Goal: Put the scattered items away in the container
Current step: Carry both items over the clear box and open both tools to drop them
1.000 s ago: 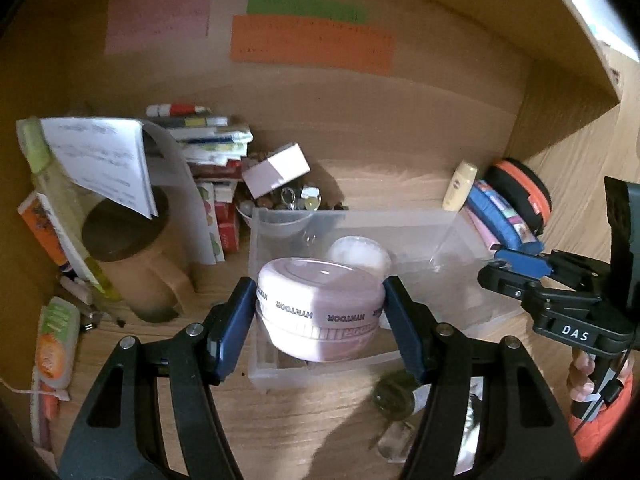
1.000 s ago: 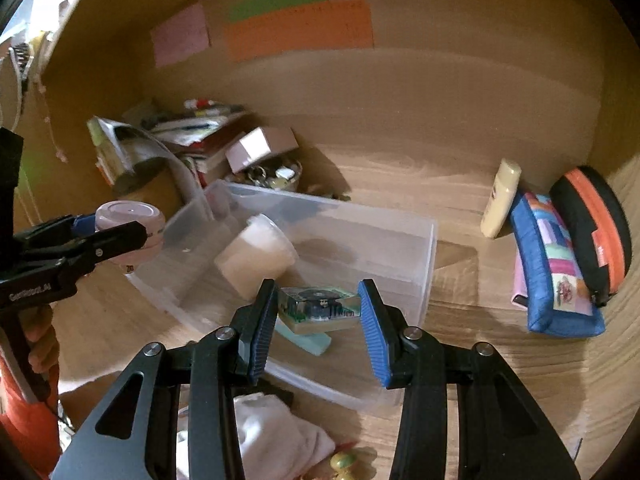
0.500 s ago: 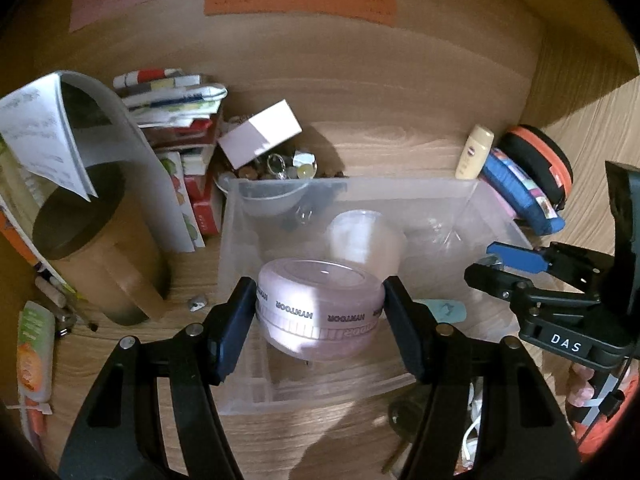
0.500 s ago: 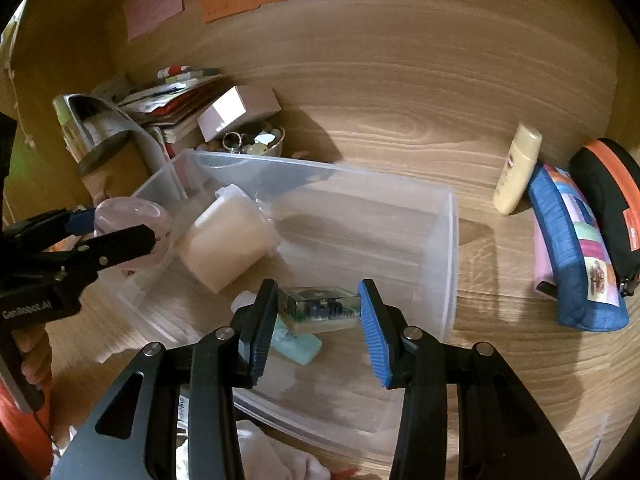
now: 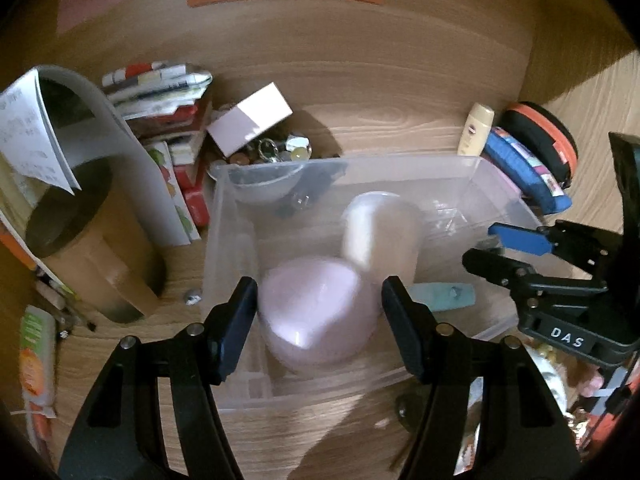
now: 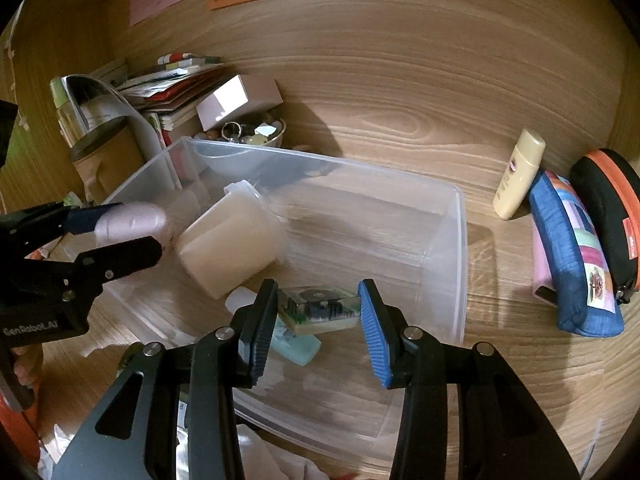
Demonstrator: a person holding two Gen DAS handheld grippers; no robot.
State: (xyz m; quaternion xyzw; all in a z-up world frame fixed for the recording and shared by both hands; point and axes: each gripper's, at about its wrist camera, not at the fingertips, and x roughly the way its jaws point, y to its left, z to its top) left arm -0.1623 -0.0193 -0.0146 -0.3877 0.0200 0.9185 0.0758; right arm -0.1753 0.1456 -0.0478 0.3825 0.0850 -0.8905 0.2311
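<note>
A clear plastic bin (image 5: 224, 240) (image 6: 460, 240) stands on the wooden desk. My left gripper (image 5: 318, 312) holds a round pink jar (image 5: 316, 320) low inside the bin; the jar looks blurred. It also shows in the right wrist view (image 6: 132, 222). My right gripper (image 6: 318, 320) is shut on a small clear case with a circuit board (image 6: 320, 310) over the bin. A white tub (image 5: 380, 236) (image 6: 232, 240) and a teal piece (image 5: 444, 296) (image 6: 296, 344) lie in the bin.
A brown cup (image 5: 80, 248), stacked books (image 5: 160, 92), a pink box (image 5: 250, 118) and a bowl of trinkets (image 6: 248, 132) crowd the left. A cream bottle (image 6: 518, 174), blue pouch (image 6: 576, 264) and black-orange case (image 6: 608, 208) sit right. Cloth and small items lie near the front edge.
Both grippers have moved forward and down into the bin. The pink jar has tilted and dropped lower between the left fingers. The right gripper's case is lower, closer to the bin floor.
</note>
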